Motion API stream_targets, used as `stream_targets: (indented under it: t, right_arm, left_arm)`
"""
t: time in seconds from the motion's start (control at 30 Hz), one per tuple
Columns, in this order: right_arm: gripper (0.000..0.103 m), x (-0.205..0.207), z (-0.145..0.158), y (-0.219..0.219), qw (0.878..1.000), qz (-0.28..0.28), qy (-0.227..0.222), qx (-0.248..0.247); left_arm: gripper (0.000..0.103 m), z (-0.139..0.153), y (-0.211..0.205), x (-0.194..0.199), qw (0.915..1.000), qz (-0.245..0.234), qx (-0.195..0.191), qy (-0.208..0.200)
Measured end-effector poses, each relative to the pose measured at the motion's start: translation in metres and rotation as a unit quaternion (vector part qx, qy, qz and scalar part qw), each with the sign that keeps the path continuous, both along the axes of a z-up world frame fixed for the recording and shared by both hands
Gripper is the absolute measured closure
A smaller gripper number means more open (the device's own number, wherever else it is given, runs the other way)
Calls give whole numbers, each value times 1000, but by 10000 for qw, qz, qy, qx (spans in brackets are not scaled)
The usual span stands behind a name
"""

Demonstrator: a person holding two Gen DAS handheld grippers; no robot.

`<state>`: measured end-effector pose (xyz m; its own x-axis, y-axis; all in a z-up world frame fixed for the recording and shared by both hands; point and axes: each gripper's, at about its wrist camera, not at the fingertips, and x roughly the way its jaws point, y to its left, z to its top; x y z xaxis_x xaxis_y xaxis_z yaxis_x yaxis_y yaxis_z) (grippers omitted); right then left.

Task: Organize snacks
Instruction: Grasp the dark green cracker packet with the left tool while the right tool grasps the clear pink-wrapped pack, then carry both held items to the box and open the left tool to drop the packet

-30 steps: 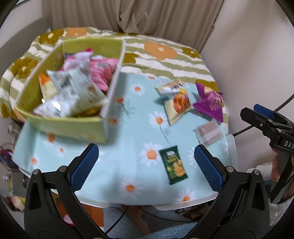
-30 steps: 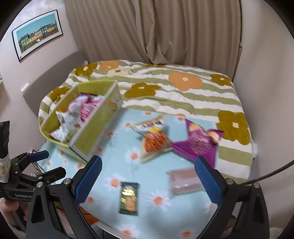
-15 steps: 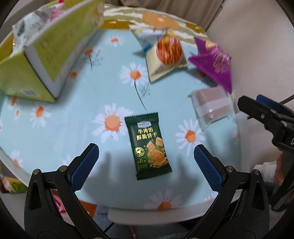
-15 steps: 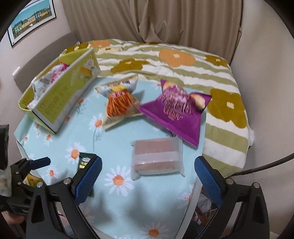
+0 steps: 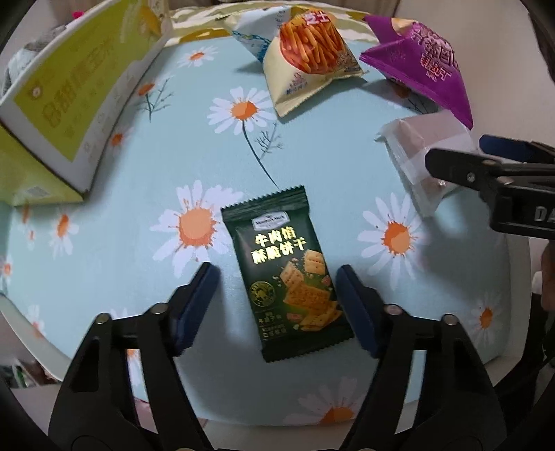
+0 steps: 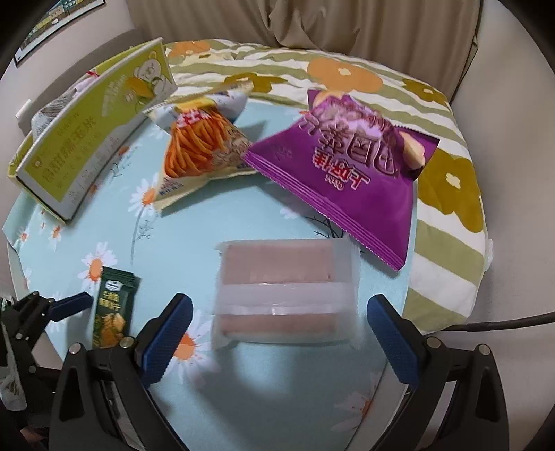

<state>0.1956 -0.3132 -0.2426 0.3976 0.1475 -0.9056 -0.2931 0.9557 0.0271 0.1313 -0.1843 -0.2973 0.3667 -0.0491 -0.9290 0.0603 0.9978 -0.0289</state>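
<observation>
Table [image 6: 114, 222]: covered by a pale blue cloth printed with white-and-orange daisies. Beyond the fingers, a bed [image 6: 447, 194] in green-and-cream stripes with large orange and olive flowers. Beige curtains [image 6: 312, 24] hang behind it. Plain pale walls; framed picture [image 6: 52, 17] upper left. Light dim, indoor.

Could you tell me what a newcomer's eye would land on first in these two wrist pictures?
Probably the dark green cracker packet, lying flat on the daisy tablecloth between the closing jaws of the left gripper. Next, the clear pack of pink wafers just ahead of the open right gripper. Behind them lie a purple bag and an orange-stick bag, with the yellow-green box at far left.
</observation>
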Motion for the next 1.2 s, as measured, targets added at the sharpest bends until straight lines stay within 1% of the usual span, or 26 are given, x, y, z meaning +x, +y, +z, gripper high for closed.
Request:
stream_targets:
  t: [0.03,0.07,0.1,0.17,0.3,0.4,0.6,0.63,0.67,0.77,0.87,1.0,1.1,1.2]
  right_arm:
    - [3,2,-3,-1,10000,-4,40,0]
    - [3,4,-6,-2,10000,-11,74,-4]
    - [3,5,-9,-3,9999,-15,103,-8]
    - [3,7,-13,-2,9999,-5,160,-9]
    - [3,10,-21,2,9997,42,227,-26]
    - [3,10,-24,7,9996,90,199,-153]
    - [18,11,-27,9,9997,33,94,-241]
    - [23,9,-26,10,9997,53,49,-243]
    - [26,9,-25,10,9997,80,33,-229]
    - [31,6,-21,15,9996,143,-57,-251]
    - [32,2,-18,18,9998,158,-41,-114]
    - [33,-5,-10,23,9999,136,-72,-31]
    - [33,-10,3,29,9998,154,-133,87]
    - [33,-19,22,37,9991,222,-328,157]
  left_arm:
    - [47,1,2,1,10000,22,-4,-16]
    - [54,2,4,2,10000,43,-11,-31]
    - [59,3,7,2,10000,59,-17,-42]
    - [61,5,12,4,10000,45,-55,-42]
    - [61,5,13,6,10000,-22,-29,-29]
    - [62,5,16,8,9999,-39,-94,1]
    - [62,3,24,14,9997,-44,-231,19]
    - [62,2,25,15,9997,-48,-249,19]
    - [62,1,26,16,9996,-52,-267,21]
    - [62,1,29,18,9995,-43,-317,22]
    - [62,3,36,16,9993,9,-366,-20]
    - [62,15,44,13,9990,52,-433,-137]
    - [62,32,49,11,9982,86,-521,-272]
    - [62,55,56,9,9975,94,-530,-457]
